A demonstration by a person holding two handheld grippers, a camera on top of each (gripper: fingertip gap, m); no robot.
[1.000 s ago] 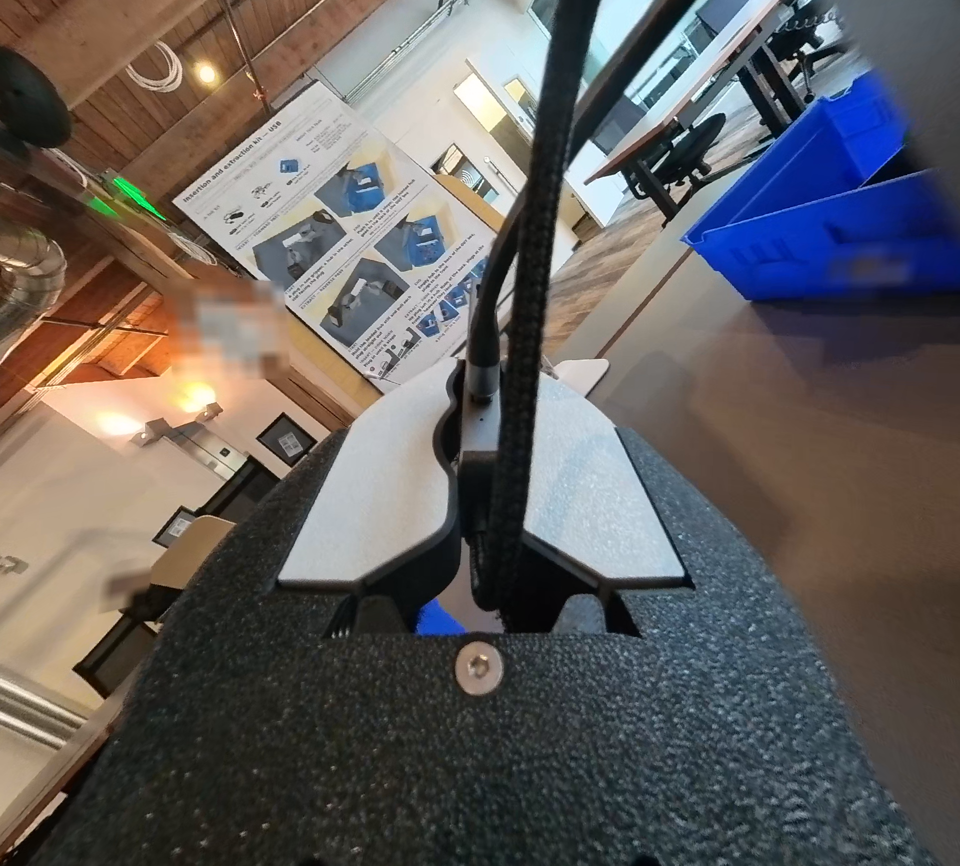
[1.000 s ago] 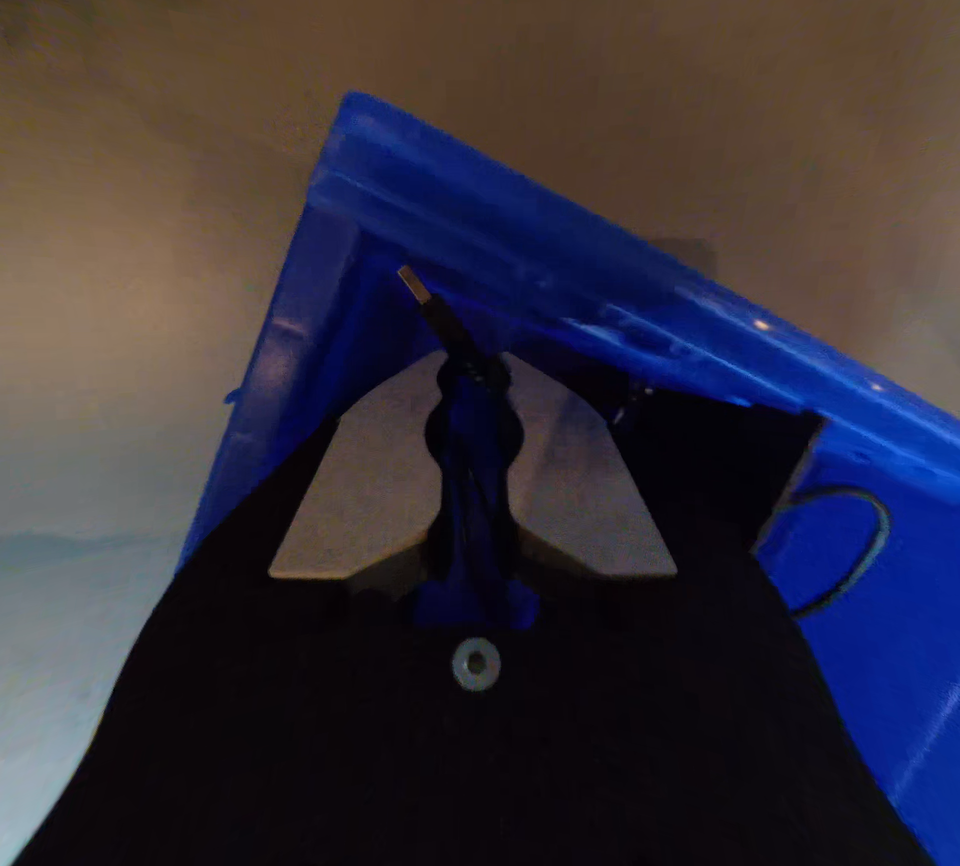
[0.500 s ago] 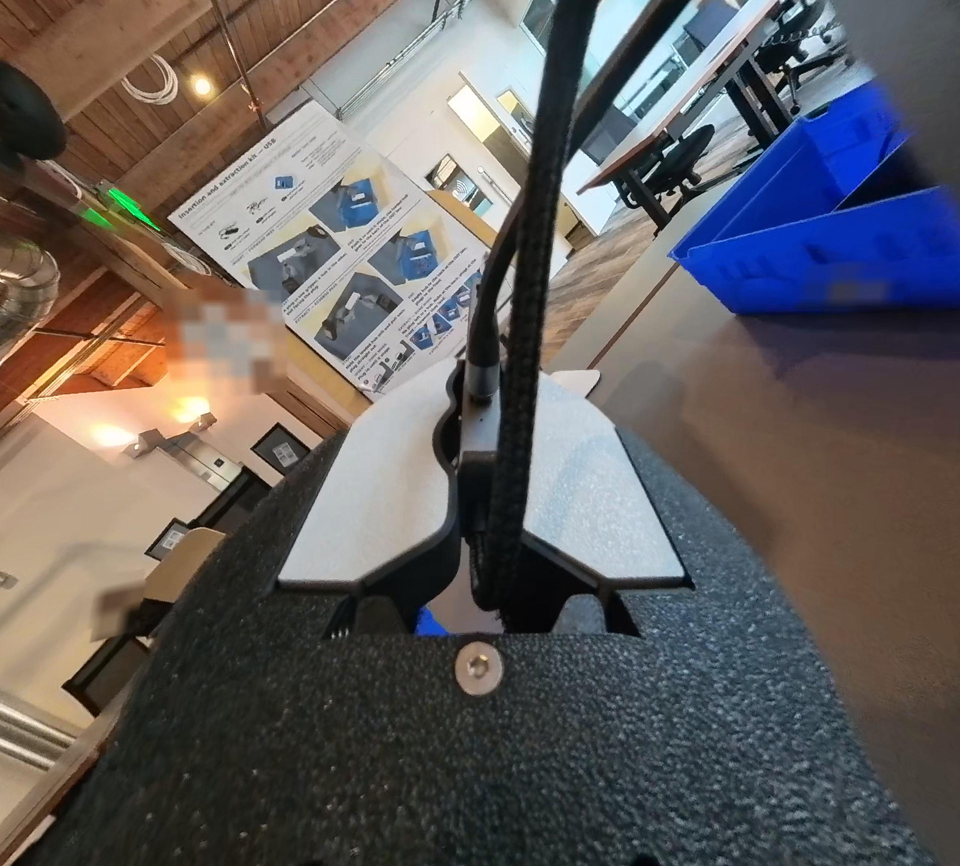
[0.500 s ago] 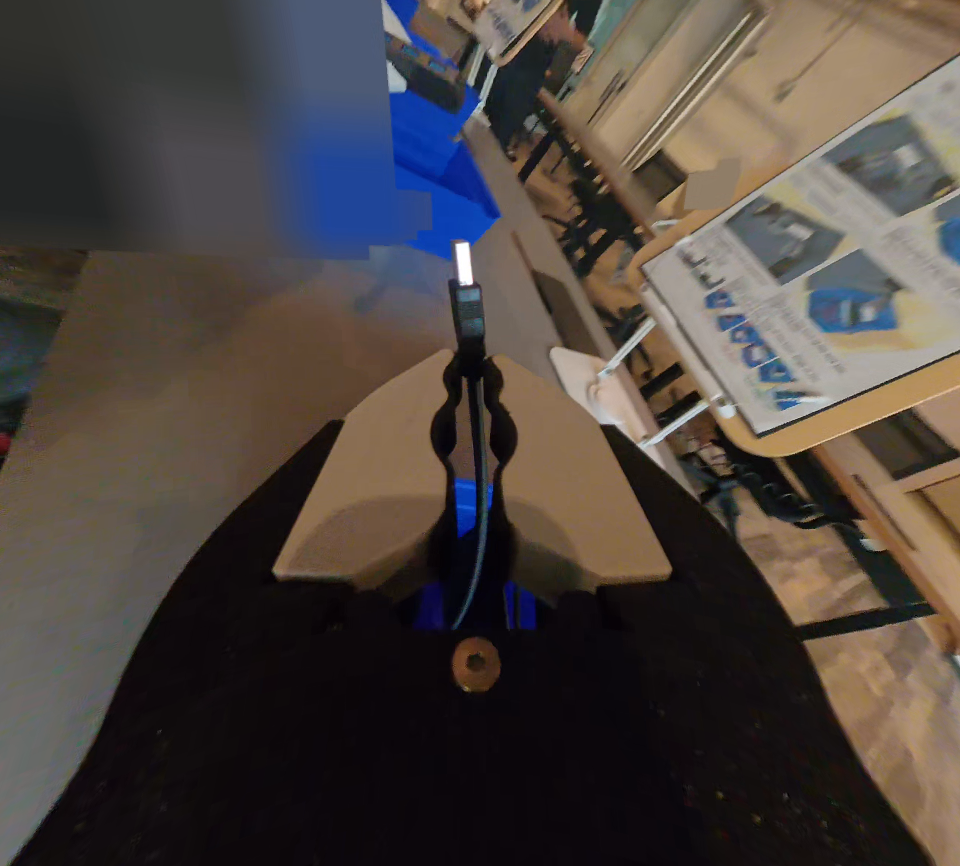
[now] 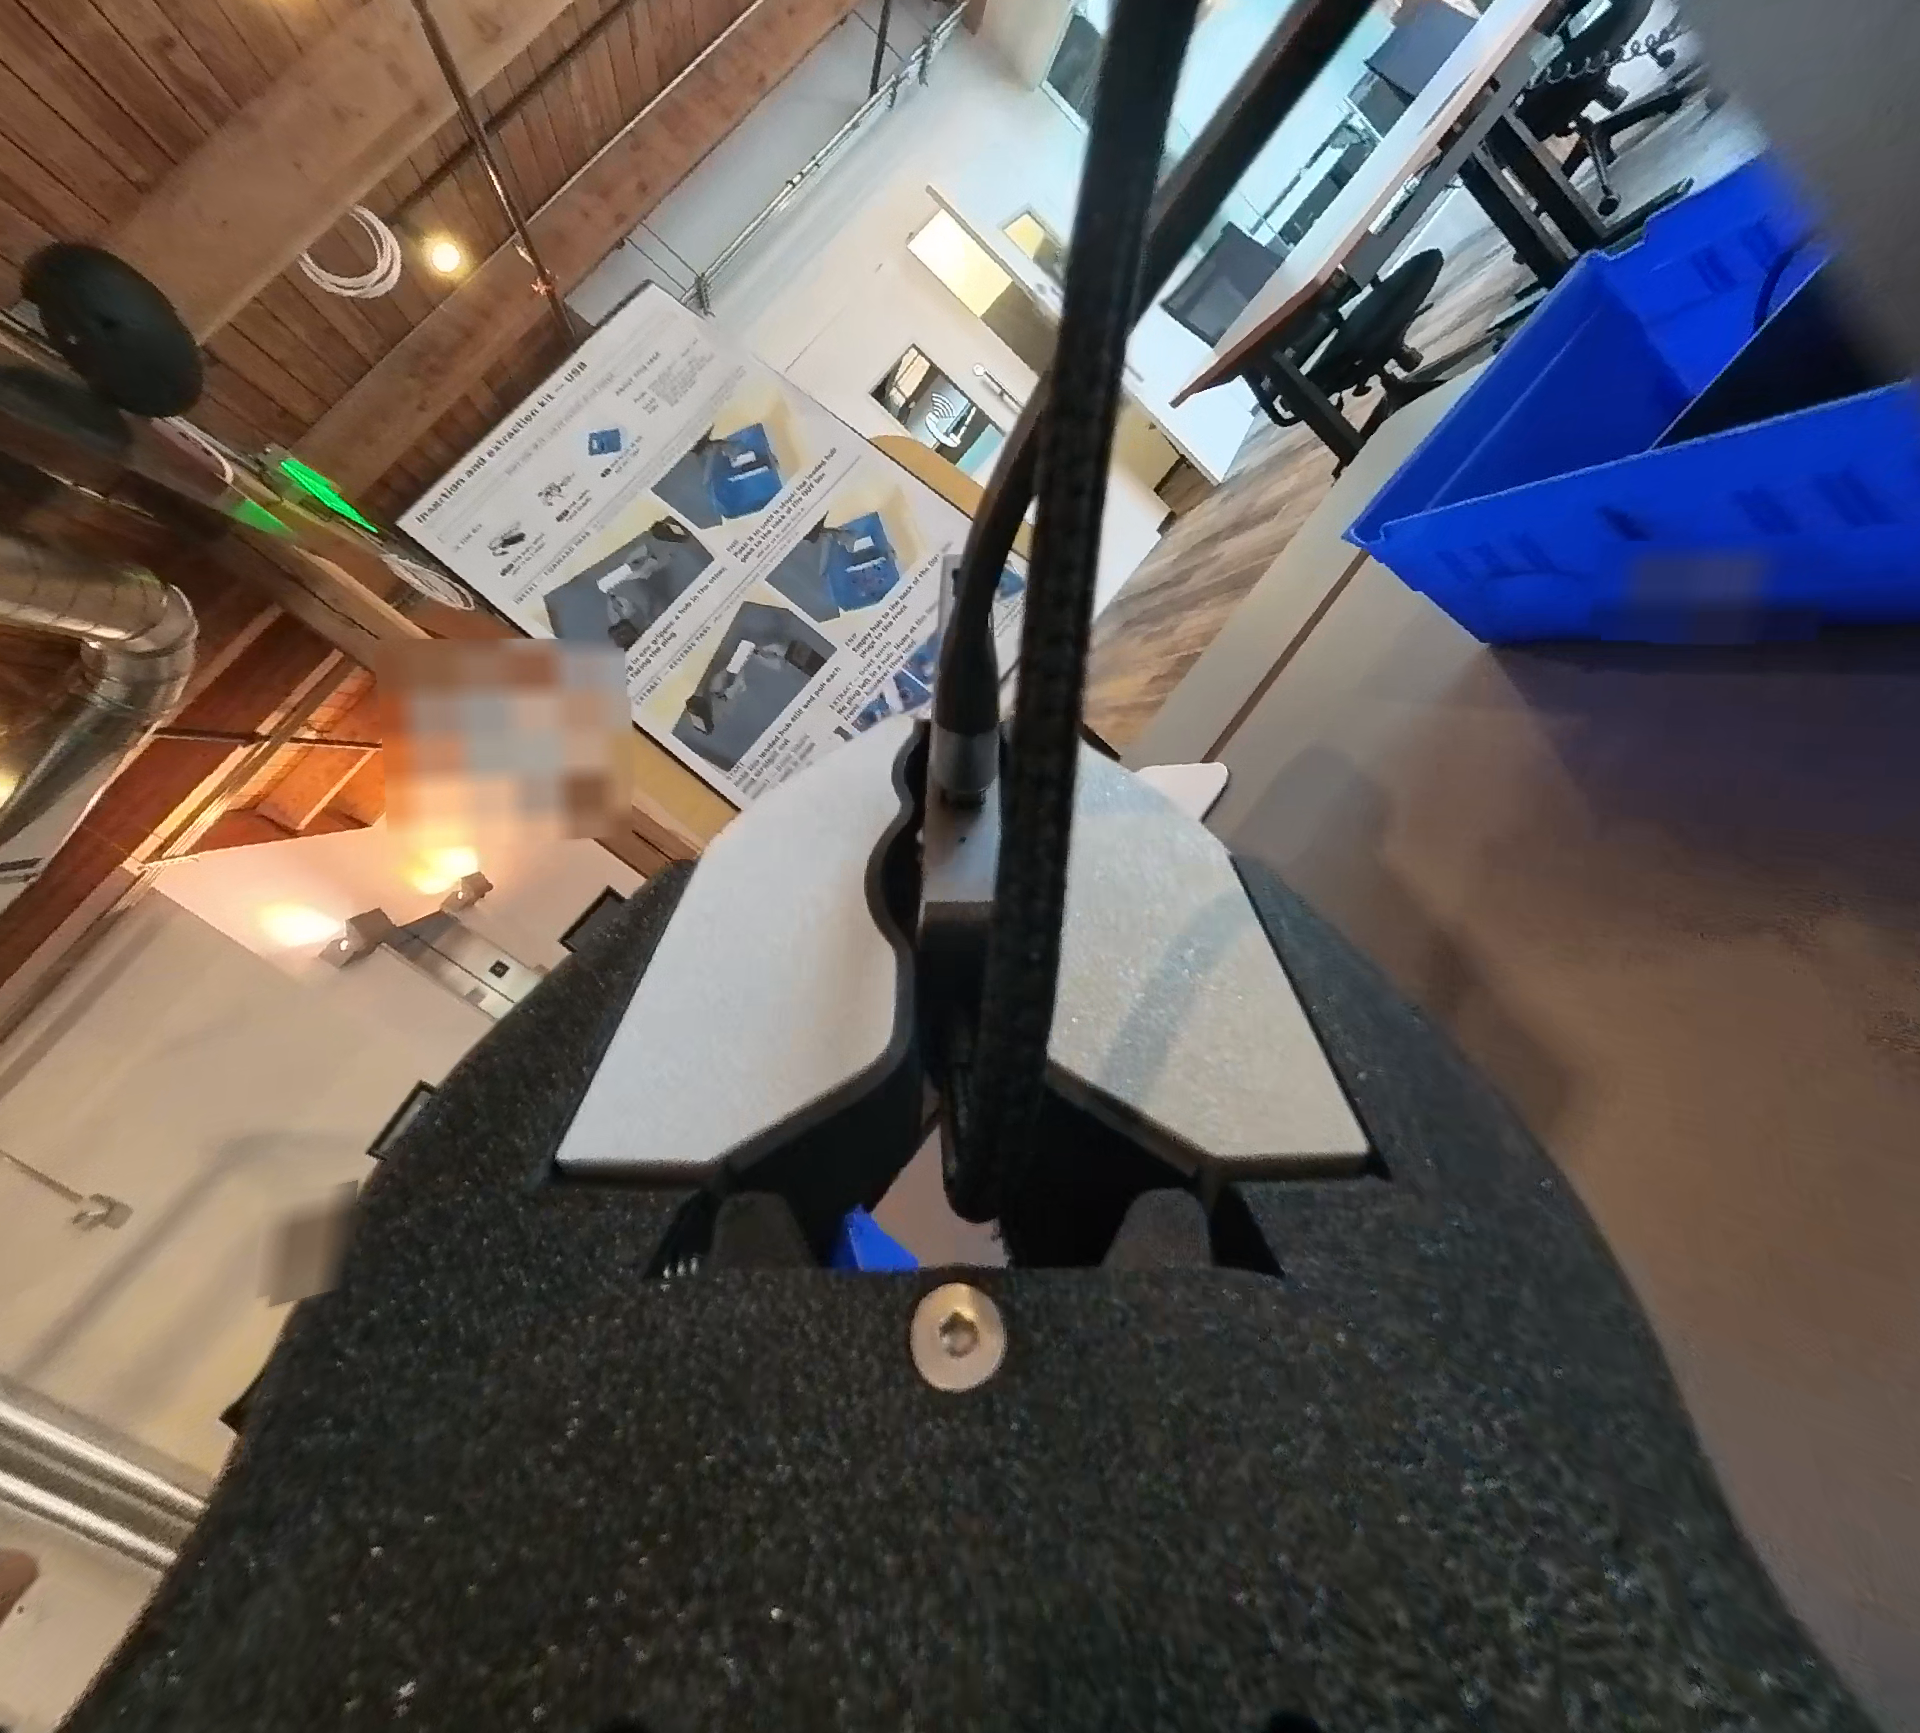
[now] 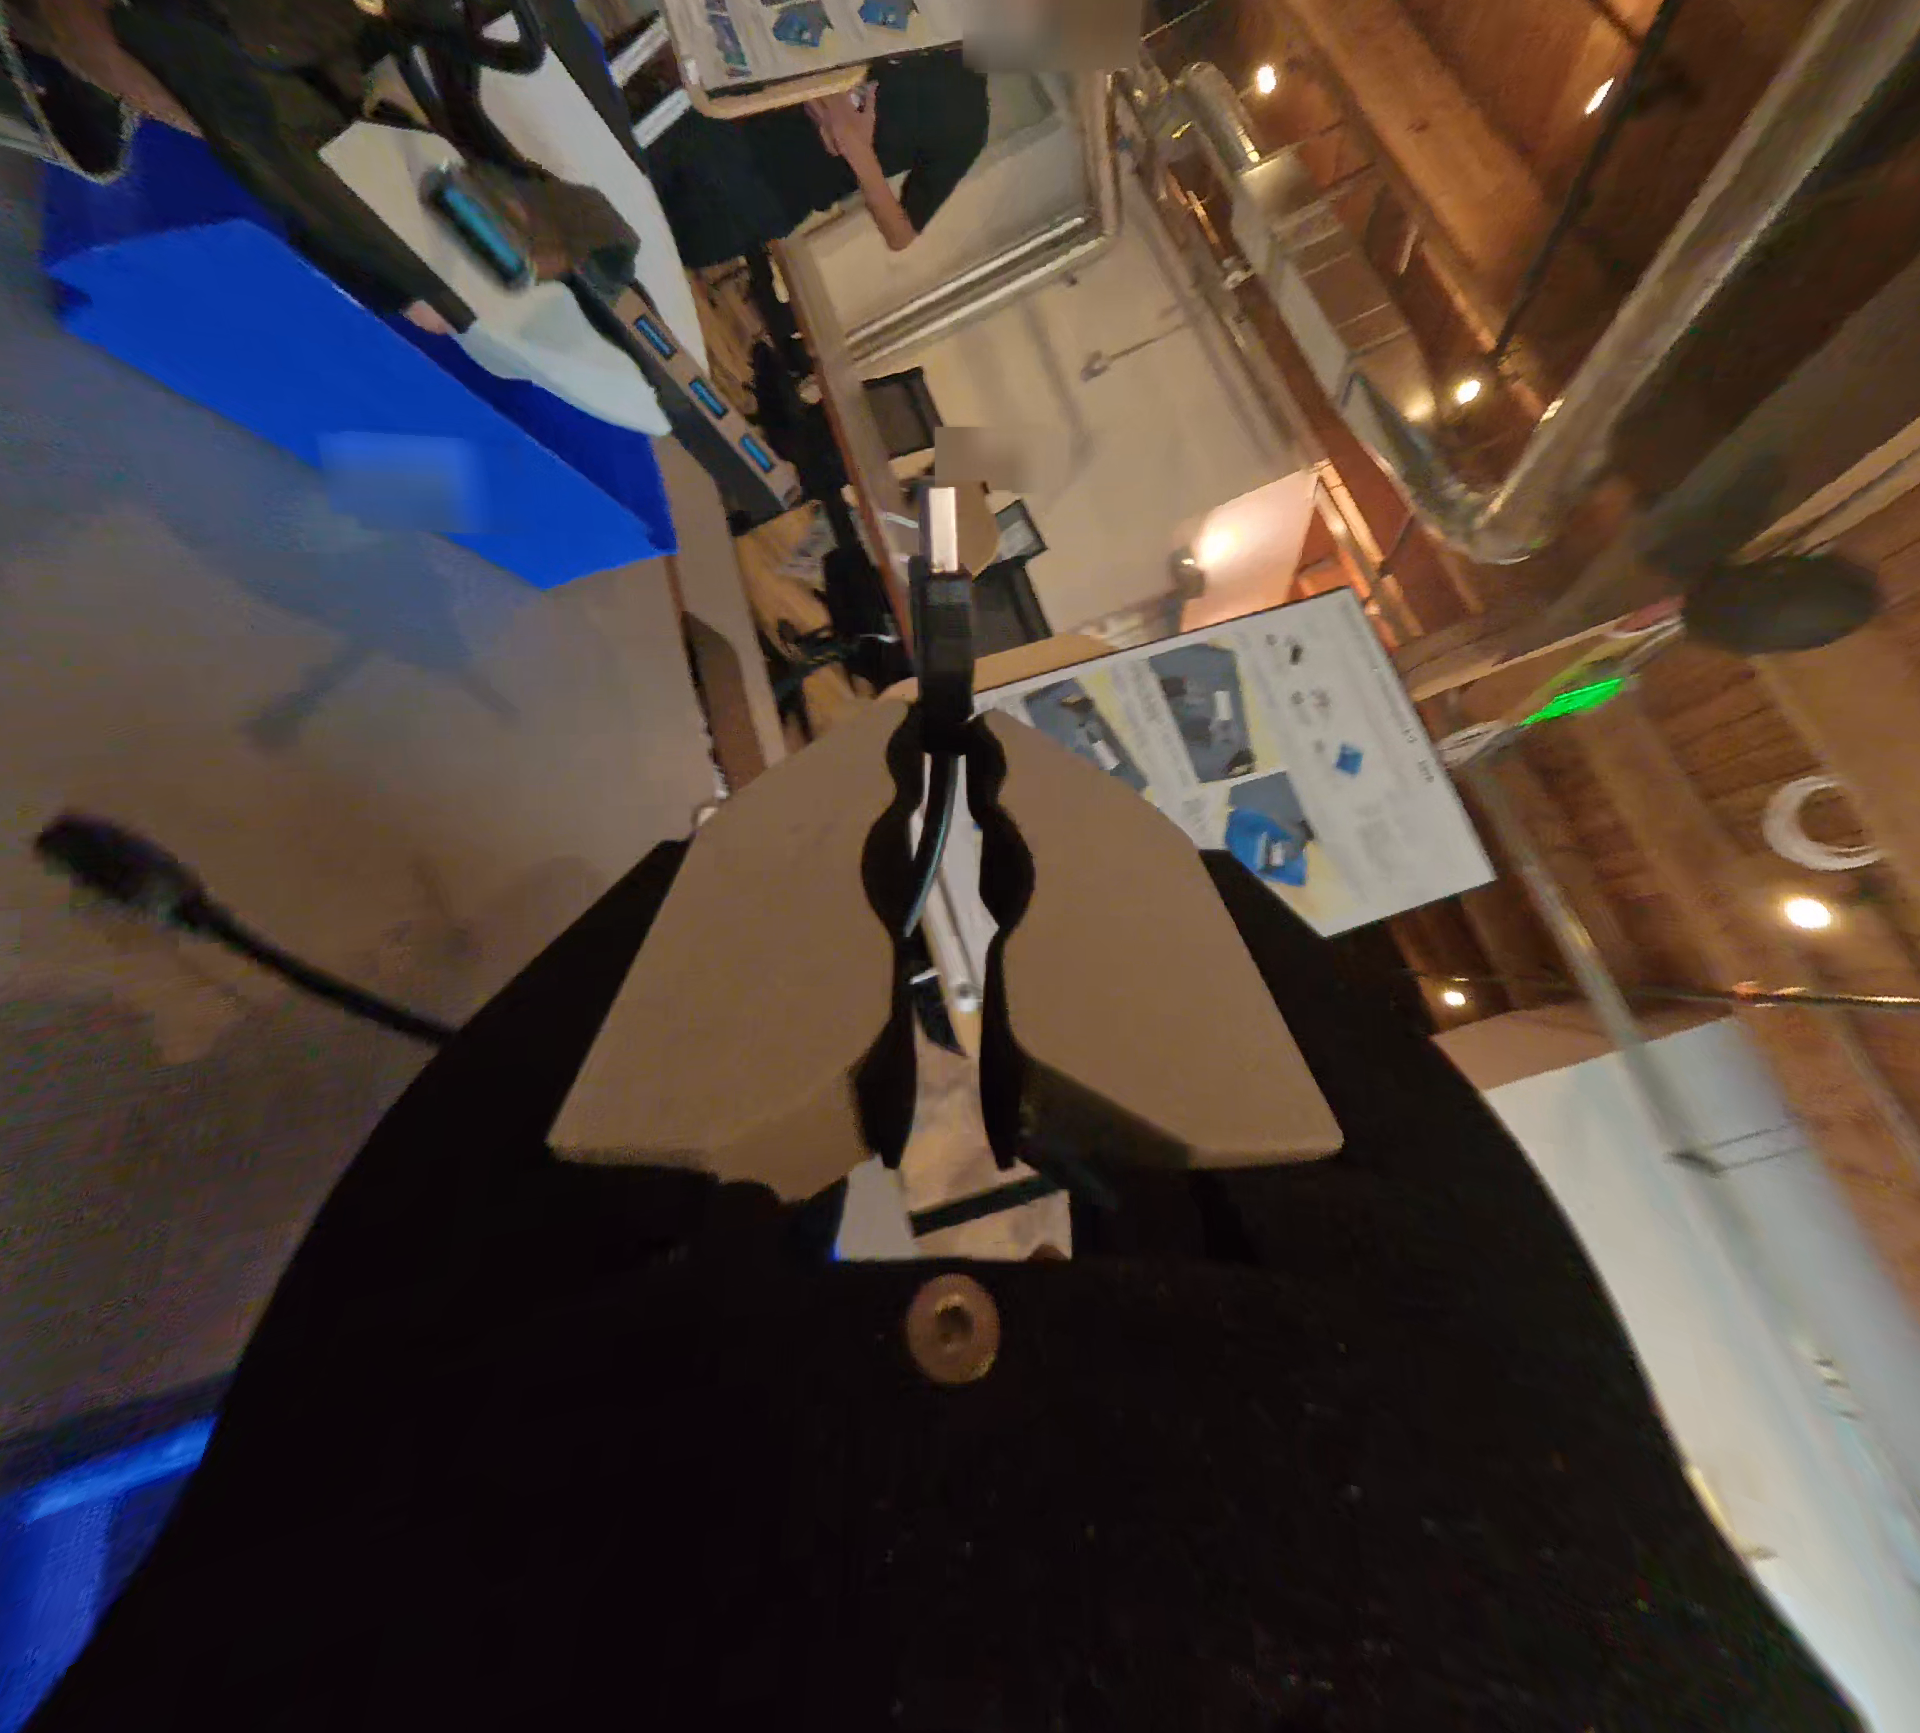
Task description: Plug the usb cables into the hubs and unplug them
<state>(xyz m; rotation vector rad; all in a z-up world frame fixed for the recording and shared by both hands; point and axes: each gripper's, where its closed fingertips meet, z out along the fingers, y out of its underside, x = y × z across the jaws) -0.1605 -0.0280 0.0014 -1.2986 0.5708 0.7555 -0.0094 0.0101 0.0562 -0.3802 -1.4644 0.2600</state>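
The right gripper (image 6: 940,727) was clamped on a USB plug (image 6: 940,613); the left gripper (image 5: 961,810), closed, gripped the hub (image 6: 717,410) just beyond that plug. Squaring the plug to a port seemed key.

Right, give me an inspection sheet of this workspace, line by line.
Surface: brown table, bare where visible.
Job's things: grey USB hub with blue ports, clamped in the left gripper; USB plug clamped in the right gripper, metal tip forward, not inserted.
Clutter: blue bins on the table.
Grippers: both shut on their loads.
Cables: braided black cable crosses the left wrist view; another dark plug on a cable at the left of the right wrist view.
Surroundings: instruction poster, desks with office chairs, wooden ceiling.
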